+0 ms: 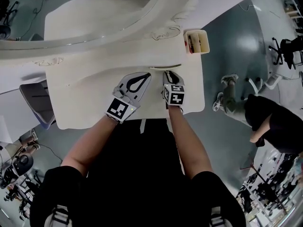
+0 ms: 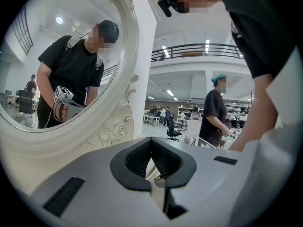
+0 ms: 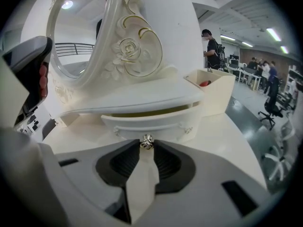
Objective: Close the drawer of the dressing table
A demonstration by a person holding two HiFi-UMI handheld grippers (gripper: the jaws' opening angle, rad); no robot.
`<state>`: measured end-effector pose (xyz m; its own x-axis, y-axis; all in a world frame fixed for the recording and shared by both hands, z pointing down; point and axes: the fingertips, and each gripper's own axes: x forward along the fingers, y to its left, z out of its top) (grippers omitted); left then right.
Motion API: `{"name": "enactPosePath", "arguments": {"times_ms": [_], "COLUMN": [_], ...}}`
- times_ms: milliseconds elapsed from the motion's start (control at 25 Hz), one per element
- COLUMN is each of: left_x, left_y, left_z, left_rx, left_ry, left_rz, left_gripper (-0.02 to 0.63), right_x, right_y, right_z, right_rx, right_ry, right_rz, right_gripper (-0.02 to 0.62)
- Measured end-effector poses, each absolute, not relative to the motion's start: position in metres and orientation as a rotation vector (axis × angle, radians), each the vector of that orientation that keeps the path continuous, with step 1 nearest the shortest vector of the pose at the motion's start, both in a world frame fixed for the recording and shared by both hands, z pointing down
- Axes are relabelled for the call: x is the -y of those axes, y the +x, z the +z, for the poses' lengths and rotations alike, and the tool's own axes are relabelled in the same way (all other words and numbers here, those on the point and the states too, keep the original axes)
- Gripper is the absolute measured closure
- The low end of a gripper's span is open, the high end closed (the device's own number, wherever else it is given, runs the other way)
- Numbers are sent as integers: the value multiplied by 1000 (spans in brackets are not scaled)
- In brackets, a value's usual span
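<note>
On the desk [image 1: 85,103], a small open box [image 1: 196,40] sits at the back right corner, and the oval mirror [image 1: 94,13] runs along the back edge. The drawer [image 3: 147,122] stands slightly out beneath the raised shelf. The right gripper [image 1: 169,74] pinches the drawer's knob [image 3: 147,141]. The left gripper [image 1: 146,76] is just beside it, jaws together and empty.

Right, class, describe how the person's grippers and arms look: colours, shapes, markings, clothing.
The left gripper and right gripper are light grey shells with black ribbed pads lining a teardrop-shaped opening. Each carries a cube with black-and-white square markers. The person wears a black short-sleeved top. No cables show.
</note>
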<state>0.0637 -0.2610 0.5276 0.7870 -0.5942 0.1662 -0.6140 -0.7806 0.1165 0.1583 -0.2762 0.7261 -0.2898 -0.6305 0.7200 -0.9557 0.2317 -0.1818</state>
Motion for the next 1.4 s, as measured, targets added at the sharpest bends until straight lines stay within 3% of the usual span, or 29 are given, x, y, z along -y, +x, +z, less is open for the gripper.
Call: {"name": "enactPosePath", "arguments": {"times_ms": [1240, 1400], "left_x": [257, 257], "left_y": [52, 54], "left_z": [530, 528], "left_rx": [1002, 998], "left_ry": [2786, 2793], "left_rz": [190, 200], "left_gripper": [612, 612], "right_x": [309, 307], "right_y": [155, 151], "right_z": [724, 718], "right_rx": [2043, 2065], "right_ry": [1477, 1456], "right_rz": [821, 831], "right_gripper": [497, 469]}}
